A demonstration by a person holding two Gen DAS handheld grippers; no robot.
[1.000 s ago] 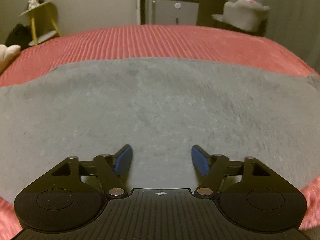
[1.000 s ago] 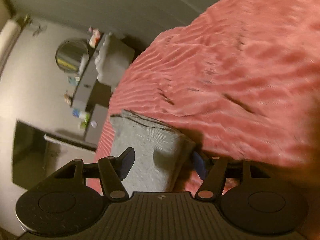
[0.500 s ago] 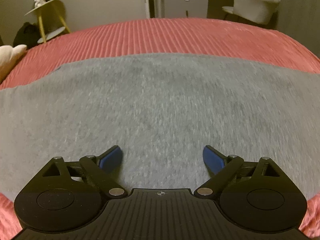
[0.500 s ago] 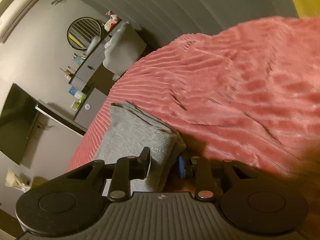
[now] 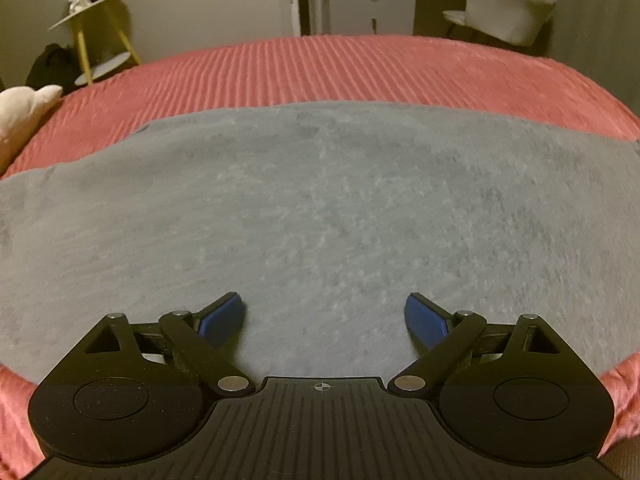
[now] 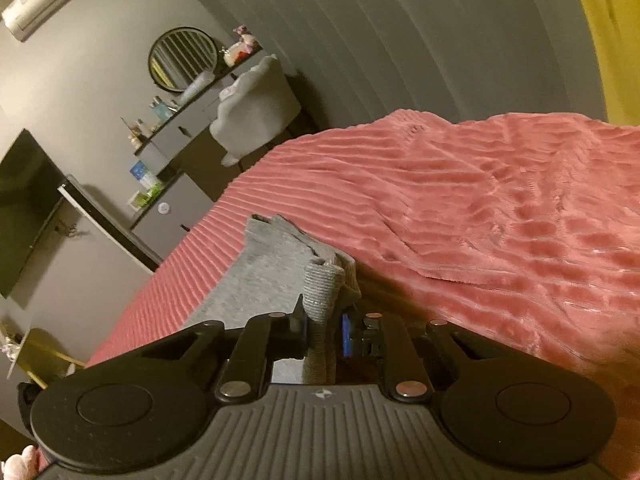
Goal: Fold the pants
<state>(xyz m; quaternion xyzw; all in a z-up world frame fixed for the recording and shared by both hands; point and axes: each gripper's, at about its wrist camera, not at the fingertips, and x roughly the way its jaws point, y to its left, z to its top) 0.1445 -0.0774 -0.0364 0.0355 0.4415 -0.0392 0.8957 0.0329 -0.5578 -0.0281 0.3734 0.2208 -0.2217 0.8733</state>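
Right tool (image 6: 325, 326) clenched on ribbed cuff (image 6: 322, 286) of grey pants (image 6: 256, 276); jaws just closing, knit bunched between blue pads and standing up in a short fold above them. Remainder of garment trailing away from that tool, lying along near edge of bed under pink ribbed blanket (image 6: 500, 216).

Left tool (image 5: 324, 318) released, jaws spread wide, blue fingertips (image 5: 224, 314) well apart with nothing between them. Poised over flat grey pants (image 5: 320, 208), which fill most of left wrist view and lie spread on pink blanket (image 5: 320, 68). Contact between pads and fabric: cannot tell.

Background, left wrist view: yellow-legged side table (image 5: 94, 40), grey cabinet (image 5: 368, 8), pale chair (image 5: 508, 12), cream plush item (image 5: 22, 112) at left margin. Right wrist view: round mirror (image 6: 183, 59), dark screen (image 6: 24, 204) on wall.
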